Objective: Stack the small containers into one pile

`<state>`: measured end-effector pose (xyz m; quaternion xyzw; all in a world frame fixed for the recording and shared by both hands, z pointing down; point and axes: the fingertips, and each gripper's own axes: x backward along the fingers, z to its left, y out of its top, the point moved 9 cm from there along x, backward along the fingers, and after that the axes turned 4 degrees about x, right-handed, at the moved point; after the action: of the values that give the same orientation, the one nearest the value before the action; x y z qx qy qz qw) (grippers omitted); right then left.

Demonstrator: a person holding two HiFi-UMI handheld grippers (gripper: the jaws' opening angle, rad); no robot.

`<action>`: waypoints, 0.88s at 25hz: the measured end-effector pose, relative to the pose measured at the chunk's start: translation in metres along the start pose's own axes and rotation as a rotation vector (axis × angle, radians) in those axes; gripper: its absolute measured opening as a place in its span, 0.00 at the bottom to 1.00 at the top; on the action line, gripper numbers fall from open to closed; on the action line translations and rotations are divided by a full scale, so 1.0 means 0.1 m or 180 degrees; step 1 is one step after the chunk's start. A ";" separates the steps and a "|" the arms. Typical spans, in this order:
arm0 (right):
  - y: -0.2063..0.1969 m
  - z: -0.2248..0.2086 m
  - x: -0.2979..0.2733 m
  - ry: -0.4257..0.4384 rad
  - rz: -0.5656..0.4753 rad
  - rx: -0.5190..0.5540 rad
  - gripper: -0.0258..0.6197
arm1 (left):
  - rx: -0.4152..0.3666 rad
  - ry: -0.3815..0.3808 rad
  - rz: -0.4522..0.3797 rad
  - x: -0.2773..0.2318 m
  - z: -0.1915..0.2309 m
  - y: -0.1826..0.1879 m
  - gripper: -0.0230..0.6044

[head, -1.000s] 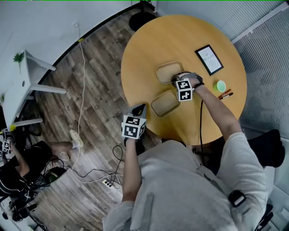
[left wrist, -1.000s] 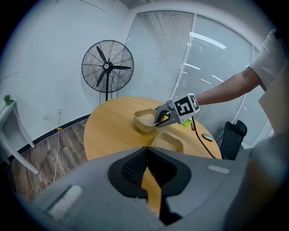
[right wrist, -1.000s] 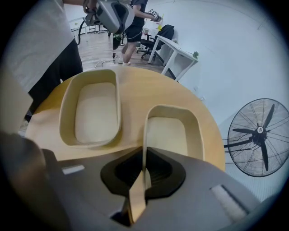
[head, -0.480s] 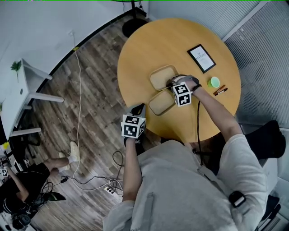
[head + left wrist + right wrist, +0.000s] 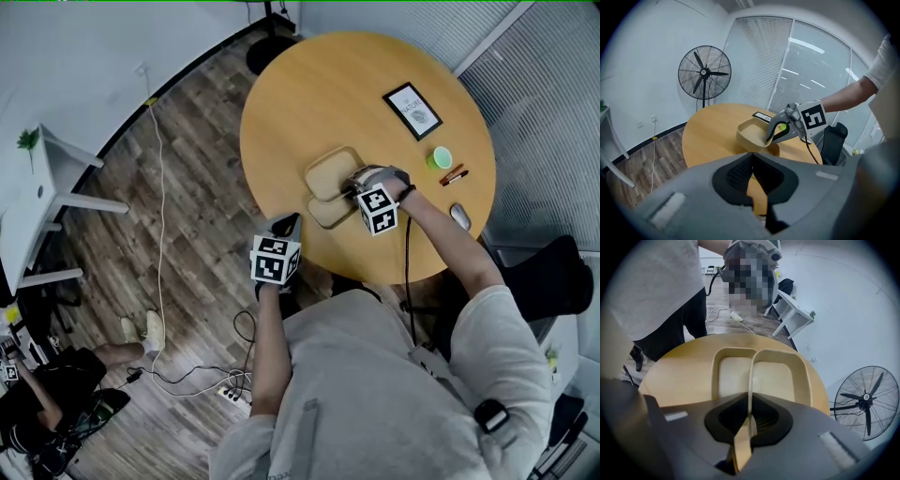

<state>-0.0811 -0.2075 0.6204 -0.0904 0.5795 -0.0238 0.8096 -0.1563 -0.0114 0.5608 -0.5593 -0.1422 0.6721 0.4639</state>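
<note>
Tan container (image 5: 328,172), pinched by one wall in the clamped right gripper (image 5: 354,187), hangs raised partly over its twin (image 5: 326,214) near the round table's (image 5: 319,84) near edge, seemingly for nesting, while the left gripper (image 5: 286,227), jaws together and empty, idles off that edge.

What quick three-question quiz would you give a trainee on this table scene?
1. True or false: the right gripper is shut on the rim of a tan rounded-rectangular plastic container.
2. That container is: A upside down; B held opening-up, partly over a second tan container; C standing on edge.
3. Which gripper holds nothing?
Key: 1 true; 2 B; 3 the left gripper.
</note>
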 end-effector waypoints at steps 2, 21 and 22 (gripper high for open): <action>0.06 0.07 -0.02 0.0004 -0.0029 0.0039 0.06 | -0.0019 -0.0005 0.0014 0.03 0.03 -0.03 0.04; 0.27 0.55 -0.06 0.0186 -0.0113 0.0309 0.06 | -0.0045 -0.0021 0.0033 0.04 -0.01 -0.06 0.04; 0.26 0.56 -0.08 0.0170 -0.0092 0.0324 0.06 | -0.0041 -0.0017 0.0033 0.05 -0.01 -0.07 0.04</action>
<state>-0.0323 -0.1744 0.6407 -0.0569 0.5976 -0.0674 0.7969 -0.1523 -0.0043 0.5623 -0.5613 -0.1449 0.6751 0.4564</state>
